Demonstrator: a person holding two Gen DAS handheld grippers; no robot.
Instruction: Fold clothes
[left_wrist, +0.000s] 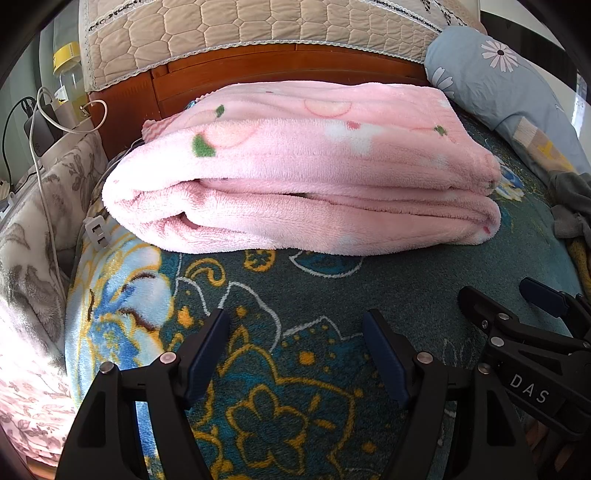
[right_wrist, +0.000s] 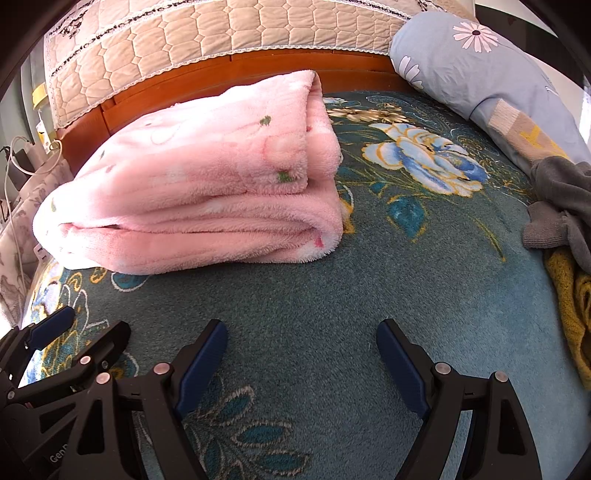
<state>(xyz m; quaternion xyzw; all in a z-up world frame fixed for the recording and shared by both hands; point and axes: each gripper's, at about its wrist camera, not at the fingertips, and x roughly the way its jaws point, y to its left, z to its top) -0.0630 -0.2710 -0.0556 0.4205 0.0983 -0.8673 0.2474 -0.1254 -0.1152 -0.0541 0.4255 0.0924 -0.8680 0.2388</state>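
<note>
A pink fleece garment (left_wrist: 295, 173) lies folded in a thick stack on the teal flowered bedspread (left_wrist: 295, 295), near the wooden headboard. In the right wrist view the same pink stack (right_wrist: 199, 192) sits at the left. My left gripper (left_wrist: 295, 325) hovers open over the bedspread in front of the stack, nothing between its fingers. My right gripper (right_wrist: 301, 336) is also open and empty, to the right of the left one; its fingers (left_wrist: 476, 299) show at the right edge of the left wrist view. Neither gripper touches the pink stack.
A grey flowered pillow (right_wrist: 480, 66) lies at the back right. Grey clothing (right_wrist: 565, 199) and a yellow knit (right_wrist: 569, 306) are heaped at the right edge. White cables and a plug (left_wrist: 98, 232) hang at the bed's left side. A quilted beige cover (left_wrist: 258, 26) drapes the headboard.
</note>
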